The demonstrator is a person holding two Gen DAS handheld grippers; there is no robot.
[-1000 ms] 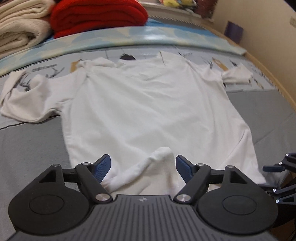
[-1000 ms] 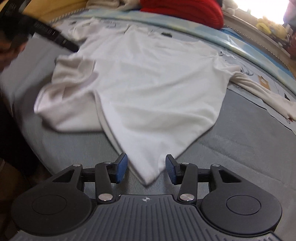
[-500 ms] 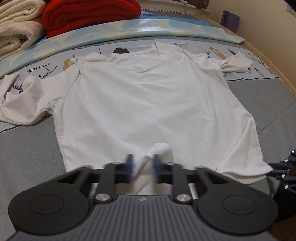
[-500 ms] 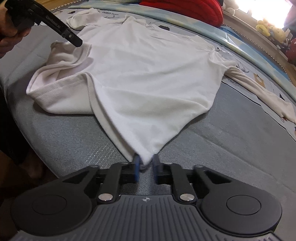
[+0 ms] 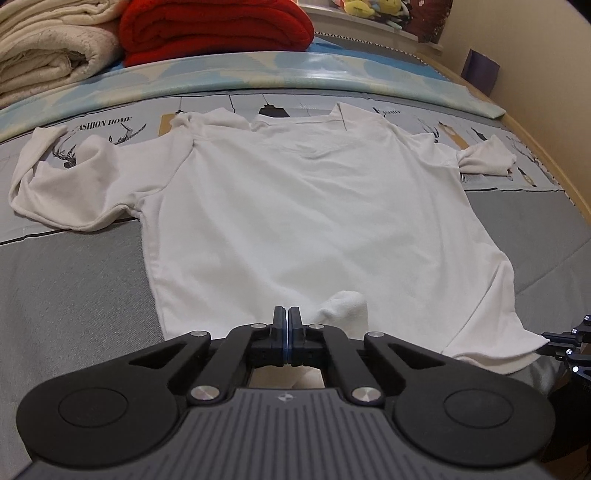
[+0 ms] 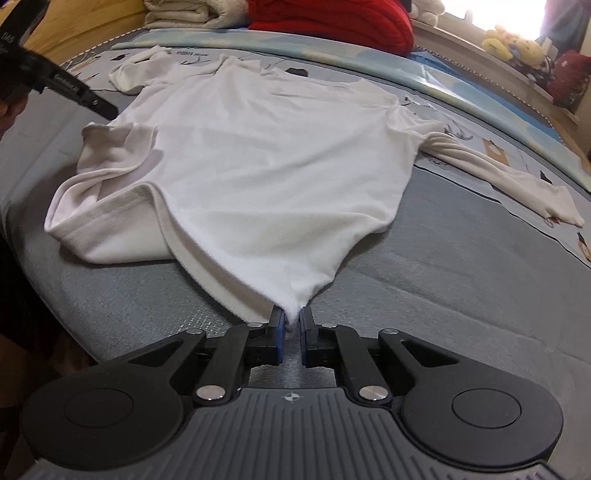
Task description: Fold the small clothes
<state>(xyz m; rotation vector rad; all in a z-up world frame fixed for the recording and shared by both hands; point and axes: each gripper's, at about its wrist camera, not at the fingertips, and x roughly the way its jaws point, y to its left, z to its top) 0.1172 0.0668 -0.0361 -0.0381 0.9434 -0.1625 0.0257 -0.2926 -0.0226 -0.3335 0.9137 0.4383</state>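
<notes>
Grey bed cover (image 5: pixel 74 288) with a printed strip near the far edge carries a white t-shirt (image 5: pixel 314 221), spread flat, collar toward the folded blankets, hem toward both cameras. Shirt is plain white, lightly creased, both short sleeves out to the sides; the sleeve on the camera-left side of the left wrist view is rumpled and folded on itself. Near the hem a small bump of fabric is bunched up just beside the left claw (image 5: pixel 287 332). Left claw is closed with pads together at the hem edge; fabric shows under the fingers but whether any is pinched between the pads can't be confirmed. Right claw (image 6: pixel 291 332) is nearly closed, pinching one bottom corner of the shirt, the cloth pulled into a point between the pads. Red blanket (image 5: pixel 214 29) and cream blanket (image 5: pixel 48 48) sit stacked beyond the shirt's collar. No containers visible. Right wrist view alone shows the hem doubled over in a thick roll on the camera-left side of the shirt, plush toys (image 6: pixel 517 48) on a ledge past the red blanket, and the left claw's body dark at top left. Left wrist view alone shows "FASHION HOME" print beside the collar, and part of the right claw at the shirt's camera-right hem corner.
</notes>
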